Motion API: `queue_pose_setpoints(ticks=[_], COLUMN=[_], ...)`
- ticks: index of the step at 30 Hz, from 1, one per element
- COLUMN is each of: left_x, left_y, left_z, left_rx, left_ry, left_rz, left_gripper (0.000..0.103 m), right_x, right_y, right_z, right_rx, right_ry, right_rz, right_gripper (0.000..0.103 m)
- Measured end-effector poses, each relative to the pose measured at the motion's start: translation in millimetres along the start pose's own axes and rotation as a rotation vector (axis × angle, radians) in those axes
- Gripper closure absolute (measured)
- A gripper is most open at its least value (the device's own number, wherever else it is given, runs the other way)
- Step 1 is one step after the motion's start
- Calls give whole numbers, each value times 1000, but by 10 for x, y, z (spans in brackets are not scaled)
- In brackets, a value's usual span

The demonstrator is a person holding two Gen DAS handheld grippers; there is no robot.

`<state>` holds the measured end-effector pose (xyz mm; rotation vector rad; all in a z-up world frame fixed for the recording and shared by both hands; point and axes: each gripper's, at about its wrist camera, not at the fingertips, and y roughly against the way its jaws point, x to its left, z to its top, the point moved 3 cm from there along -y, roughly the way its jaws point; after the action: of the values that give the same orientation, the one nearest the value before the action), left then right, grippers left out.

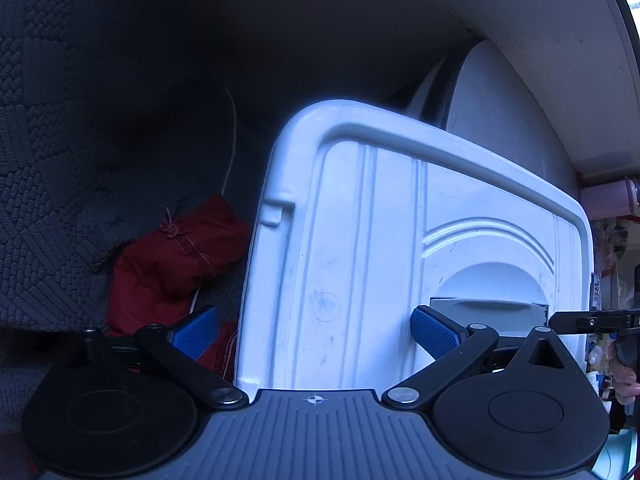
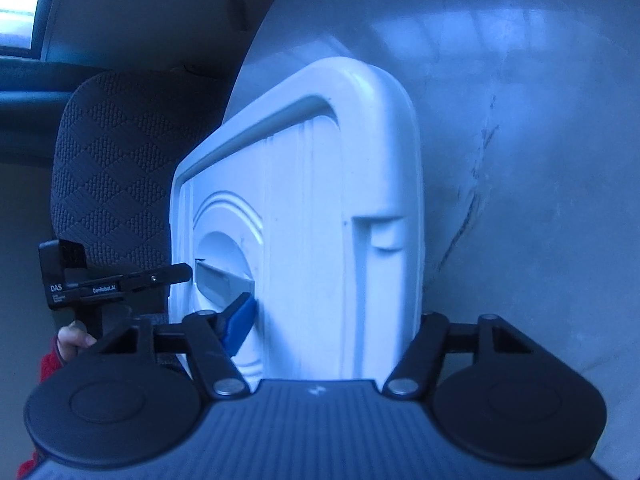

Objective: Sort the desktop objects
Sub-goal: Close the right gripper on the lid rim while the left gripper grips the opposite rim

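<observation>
A white plastic lid or box (image 1: 380, 240) with a grey latch handle (image 1: 488, 312) stands on edge between a dark seat and a white curved panel. My left gripper (image 1: 316, 334) is open, its blue pads (image 1: 434, 334) straddling the lid's near edge without clamping it. In the right wrist view the same white lid (image 2: 312, 220) sits between the fingers of my right gripper (image 2: 328, 320); its left blue pad (image 2: 240, 320) presses the lid's face, and the right finger is hidden behind the lid's edge. The left gripper's tip (image 2: 160, 276) shows near the latch (image 2: 220, 284).
A red cloth bag (image 1: 176, 264) tied with string lies left of the lid on a dark textured seat (image 1: 52, 200). A seat back (image 2: 108, 160) stands behind. A white curved panel (image 2: 520, 120) is at the right. A window (image 2: 20, 0) is at far left.
</observation>
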<state>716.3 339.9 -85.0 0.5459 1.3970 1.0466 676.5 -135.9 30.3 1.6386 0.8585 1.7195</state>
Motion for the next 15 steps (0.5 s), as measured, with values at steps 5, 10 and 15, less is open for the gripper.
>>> queue_pose_setpoints(ticks=[5,10,15], left_x=[-61,-145,-225], left_y=[-20,-56,39], left_z=[-40,-14,-18], left_rx=[2,-23,-21], left_ry=[4,20,4], left_rz=[-19,-1,23], left_gripper=[0,3,4], right_x=[42,39,78], right_y=[-60,-18,-19], right_z=[-8,-38,-52], right_rx=[-6,-12,-18], right_ry=[-15,-4,-2], right_rz=[-9,-13,-13], right_gripper=[41,44,44])
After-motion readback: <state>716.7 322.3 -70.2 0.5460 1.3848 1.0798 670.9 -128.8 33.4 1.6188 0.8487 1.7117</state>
